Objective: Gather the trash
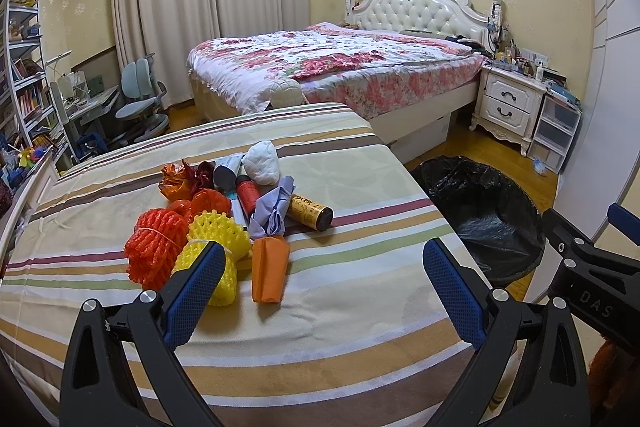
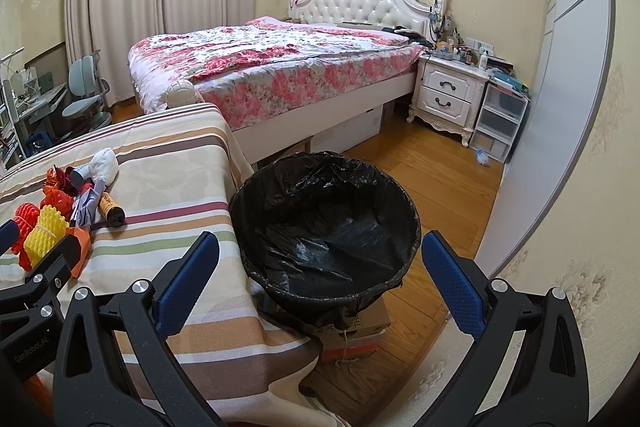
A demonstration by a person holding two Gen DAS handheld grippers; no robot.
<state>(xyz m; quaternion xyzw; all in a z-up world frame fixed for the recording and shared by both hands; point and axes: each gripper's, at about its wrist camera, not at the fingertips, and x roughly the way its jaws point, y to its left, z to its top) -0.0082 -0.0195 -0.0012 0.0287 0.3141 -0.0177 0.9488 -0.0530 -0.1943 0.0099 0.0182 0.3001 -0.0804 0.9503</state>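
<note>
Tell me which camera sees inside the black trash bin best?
The right wrist view: the trash bin sits in the middle, its whole rim and bag-lined inside showing. The left wrist view catches only part of it at the right, behind the table edge.

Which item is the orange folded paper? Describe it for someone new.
On the striped tablecloth, find the trash pile. At its near edge lies the orange folded paper, beside yellow foam netting. It alone is smooth and flat-sided.
</note>
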